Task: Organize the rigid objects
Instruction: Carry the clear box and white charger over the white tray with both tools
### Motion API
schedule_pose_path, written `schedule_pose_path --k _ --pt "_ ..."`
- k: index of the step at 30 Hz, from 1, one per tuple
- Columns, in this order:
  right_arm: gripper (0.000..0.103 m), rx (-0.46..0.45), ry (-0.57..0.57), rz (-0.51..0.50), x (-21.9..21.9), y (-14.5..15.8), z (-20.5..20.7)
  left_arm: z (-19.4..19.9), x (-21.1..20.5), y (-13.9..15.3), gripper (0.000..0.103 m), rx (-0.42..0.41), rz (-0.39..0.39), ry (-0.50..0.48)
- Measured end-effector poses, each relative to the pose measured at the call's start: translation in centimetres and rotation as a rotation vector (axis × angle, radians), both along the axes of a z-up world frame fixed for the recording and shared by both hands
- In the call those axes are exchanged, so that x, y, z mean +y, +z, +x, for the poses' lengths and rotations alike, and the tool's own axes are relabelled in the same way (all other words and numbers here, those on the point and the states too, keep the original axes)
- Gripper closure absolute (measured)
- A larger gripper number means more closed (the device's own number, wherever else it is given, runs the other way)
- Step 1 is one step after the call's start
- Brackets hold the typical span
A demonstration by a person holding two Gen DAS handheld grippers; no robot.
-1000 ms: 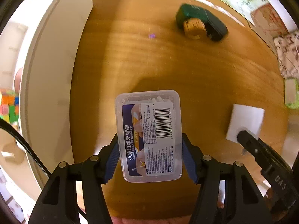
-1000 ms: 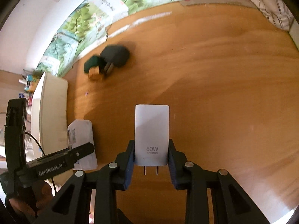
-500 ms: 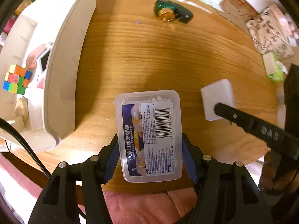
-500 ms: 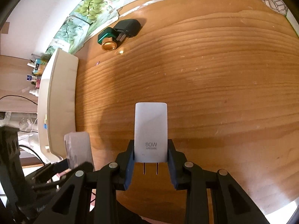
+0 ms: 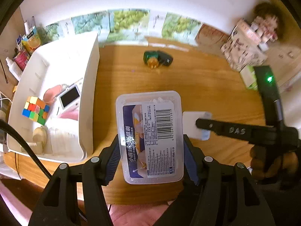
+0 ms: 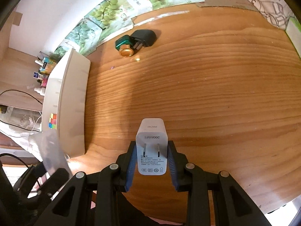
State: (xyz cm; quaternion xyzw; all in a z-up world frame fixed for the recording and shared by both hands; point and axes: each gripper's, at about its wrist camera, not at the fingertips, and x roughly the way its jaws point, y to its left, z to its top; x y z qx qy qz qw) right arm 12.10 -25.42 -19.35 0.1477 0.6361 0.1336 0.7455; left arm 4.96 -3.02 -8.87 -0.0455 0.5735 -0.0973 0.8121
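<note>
While both my jaws were loaded, the sorting stood roughly halfway, as far as I could judge. My left gripper [image 5: 151, 157] was clamped, at a moderate spread, across the sides of a clear rectangular plastic box with a blue printed label and barcode [image 5: 150, 137], held in the air above the wooden tabletop [image 5: 197, 79] and just beside the white plastic organizer tray [image 5: 90, 86]. My right gripper [image 6: 152, 163] was pinched narrow on a white two-prong wall charger block [image 6: 152, 146], prongs facing the camera, also lifted off the wood. Several things already lay in the tray: a multicoloured puzzle cube [image 5: 35, 110], a small white device with a dark screen [image 5: 69, 96], something pink I could not identify and a pale rounded piece near the front corner. Still out on the table, well apart from the tray, sat a green bottle with a gold cap [image 6: 125, 45] touching a black plug adapter [image 6: 144, 37]. So I reckoned two items awaited placing from my grips, and two more awaited collecting.
</note>
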Motion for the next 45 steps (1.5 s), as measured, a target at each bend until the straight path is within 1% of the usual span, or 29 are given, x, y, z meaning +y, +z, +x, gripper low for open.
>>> schedule_pose_path --k 2,7,8,10,11,15,21,25,29,33,38,45 --pt "0.072 -0.014 0.005 -0.007 0.6 0.4 -0.3 -0.1 0.7 0.5 0.039 -0.041 -0.034 -0.004" --pt "0.071 -0.052 0.004 -0.009 2.1 1.3 -0.8 -0.3 1.7 1.7 0.039 -0.140 -0.081 -0.027" --pt "0.071 -0.064 0.009 -0.008 2.6 1.6 -0.9 -0.4 2.3 2.2 0.039 -0.173 -0.101 -0.037" --pt "0.071 -0.094 0.016 -0.005 3.7 2.2 -1.3 -0.6 3.0 3.0 0.039 -0.215 -0.124 -0.050" --pt "0.071 -0.115 0.019 -0.002 4.3 2.6 -1.5 -0.7 3.6 3.5 0.039 -0.248 -0.139 -0.059" --pt "0.071 -0.188 0.025 0.015 6.3 4.1 -2.1 -0.6 5.4 4.7 0.039 -0.314 -0.166 -0.084" --pt "0.071 -0.289 0.015 0.025 9.6 6.0 -2.9 0.3 8.8 5.4 0.039 -0.354 -0.185 -0.092" --pt "0.071 -0.339 -0.002 0.035 11.5 6.7 -3.2 1.0 11.4 5.8 0.039 -0.383 -0.173 -0.073" --pt "0.071 -0.377 -0.005 0.047 13.7 7.3 -3.5 1.6 13.8 5.9 0.038 -0.395 -0.170 -0.051" --pt "0.071 -0.408 0.014 0.046 16.6 7.7 -3.7 2.3 16.4 5.5 0.038 -0.385 -0.166 -0.040" --pt "0.071 -0.422 0.039 0.045 20.3 7.7 -4.0 2.8 19.4 5.2 0.038 -0.369 -0.150 -0.031" --pt "0.071 -0.438 0.031 0.051 24.3 7.4 -4.8 3.0 23.3 4.4 0.038 -0.332 -0.115 -0.016"
